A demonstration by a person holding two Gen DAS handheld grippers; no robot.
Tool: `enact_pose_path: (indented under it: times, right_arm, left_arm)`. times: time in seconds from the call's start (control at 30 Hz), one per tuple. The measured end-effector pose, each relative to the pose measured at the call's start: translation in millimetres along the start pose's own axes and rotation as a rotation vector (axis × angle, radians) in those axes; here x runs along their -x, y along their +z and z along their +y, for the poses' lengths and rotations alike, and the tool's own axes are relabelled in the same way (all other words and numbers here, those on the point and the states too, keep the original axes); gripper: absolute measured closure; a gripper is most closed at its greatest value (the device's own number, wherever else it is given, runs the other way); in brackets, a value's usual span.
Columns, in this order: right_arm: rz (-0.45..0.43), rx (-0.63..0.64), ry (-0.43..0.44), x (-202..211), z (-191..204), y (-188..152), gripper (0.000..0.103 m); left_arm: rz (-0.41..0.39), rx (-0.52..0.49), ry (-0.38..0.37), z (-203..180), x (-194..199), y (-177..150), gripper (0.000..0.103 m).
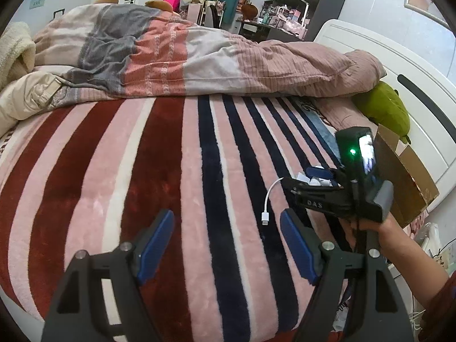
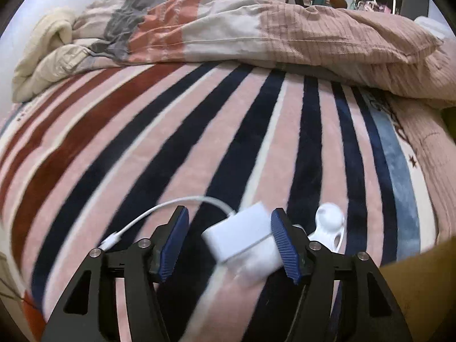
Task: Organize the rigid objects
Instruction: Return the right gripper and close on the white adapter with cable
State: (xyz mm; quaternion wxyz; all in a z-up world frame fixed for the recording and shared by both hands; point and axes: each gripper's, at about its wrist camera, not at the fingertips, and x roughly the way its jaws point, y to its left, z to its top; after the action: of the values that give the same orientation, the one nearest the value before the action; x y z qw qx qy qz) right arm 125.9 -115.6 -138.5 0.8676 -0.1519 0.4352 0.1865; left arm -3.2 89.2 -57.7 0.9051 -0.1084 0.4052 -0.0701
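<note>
Blue pads (image 2: 285,246) of the right gripper (image 2: 229,240) are spread around a white charger block (image 2: 242,239), touching only one side. Left gripper (image 1: 226,245) is held open over the striped blanket (image 1: 114,156), its jaws empty

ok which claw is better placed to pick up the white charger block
Right. The right claw already straddles the white charger block, jaws apart. The left claw stands open over bare blanket, beside only the cable plug.

Both grippers angled downward, fingers apart.

The left gripper (image 1: 228,242) holds its blue-padded fingers (image 1: 155,242) wide with nothing between them. The right gripper (image 2: 229,245), carried by a bare forearm (image 1: 404,250) from the right, stands parted, one finger (image 2: 283,245) touching something white, the other clear.
</note>
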Motion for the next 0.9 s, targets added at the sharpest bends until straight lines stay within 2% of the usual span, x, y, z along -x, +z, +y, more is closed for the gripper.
enact_pose_path:
  times: [0.13, 0.33, 0.57, 0.63, 0.67, 0.8, 0.9]
  right_arm:
    - [0.041, -0.03, 0.069, -8.6, -6.0, 2.7, 0.041]
    - [0.061, 0.087, 0.302, 10.7, 20.3, -9.4, 0.041]
    - [0.051, 0.196, 0.19, 14.7, 42.6, -24.0, 0.041]
    - [0.037, 0.197, 0.16, 16.4, 44.1, -24.7, 0.052]
    - [0.031, 0.196, 0.151, 18.2, 44.4, -23.6, 0.052]
    - [-0.031, 0.193, 0.189, 47.5, 43.1, -20.7, 0.052]
    - [-0.109, 0.199, 0.223, 82.7, 44.3, -14.6, 0.052]
  left_arm:
    - [0.01, -0.001, 0.011, 2.5, -4.1, 0.6, 0.029]
    - [0.011, 0.005, 0.009, 1.1, -3.2, 3.3, 0.029]
    - [0.022, 0.018, 0.029, 1.1, 1.3, 1.8, 0.029]
    - [0.026, 0.02, 0.015, 0.8, 1.6, 1.1, 0.029]
    - [0.029, 0.022, 0.011, 0.2, 1.6, 0.5, 0.029]
    - [0.039, 0.018, 0.016, -5.0, 2.6, -0.4, 0.029]
    - [0.026, 0.021, -0.018, -11.5, 11.0, -1.1, 0.029]
